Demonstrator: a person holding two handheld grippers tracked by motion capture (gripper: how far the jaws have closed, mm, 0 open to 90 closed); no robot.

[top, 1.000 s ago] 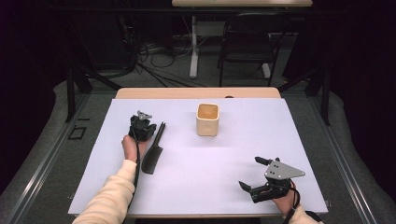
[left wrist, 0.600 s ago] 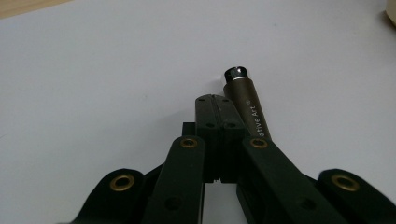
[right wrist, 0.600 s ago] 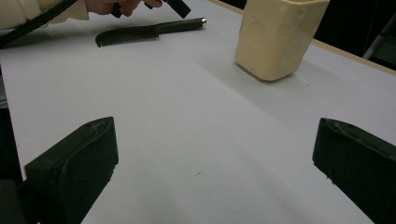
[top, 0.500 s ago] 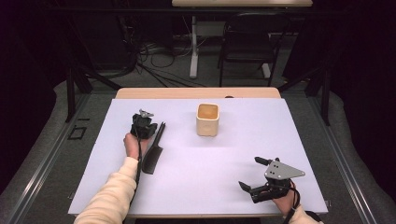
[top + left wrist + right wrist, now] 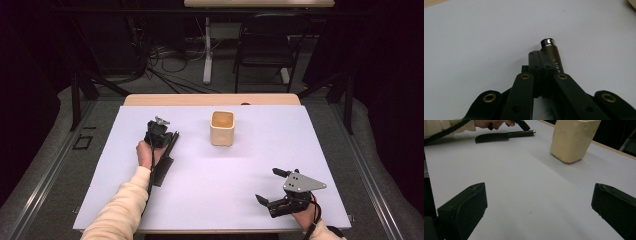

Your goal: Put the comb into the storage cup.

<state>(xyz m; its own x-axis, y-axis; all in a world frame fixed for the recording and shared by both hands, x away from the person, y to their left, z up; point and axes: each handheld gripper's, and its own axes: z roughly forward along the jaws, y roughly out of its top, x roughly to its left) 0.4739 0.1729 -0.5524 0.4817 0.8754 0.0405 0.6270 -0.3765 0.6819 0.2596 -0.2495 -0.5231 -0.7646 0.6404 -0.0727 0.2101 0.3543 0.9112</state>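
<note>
Left hand-held gripper (image 5: 541,56) pinches the comb (image 5: 164,162) handle, whose chrome tip shows close-up.

Black comb (image 5: 165,161) with a silver-capped handle tip; cream-yellow cup (image 5: 222,128); white desk (image 5: 210,200) with a pale wood edge; black jaws with brass-coloured rivets.

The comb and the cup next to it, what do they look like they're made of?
Comb: probably matte black plastic, moulded fine teeth, with a shiny metal-looking cap at the handle end. Cup: cream, dull and slightly dimpled, possibly plastic or ceramic; the look leaves it open.
</note>
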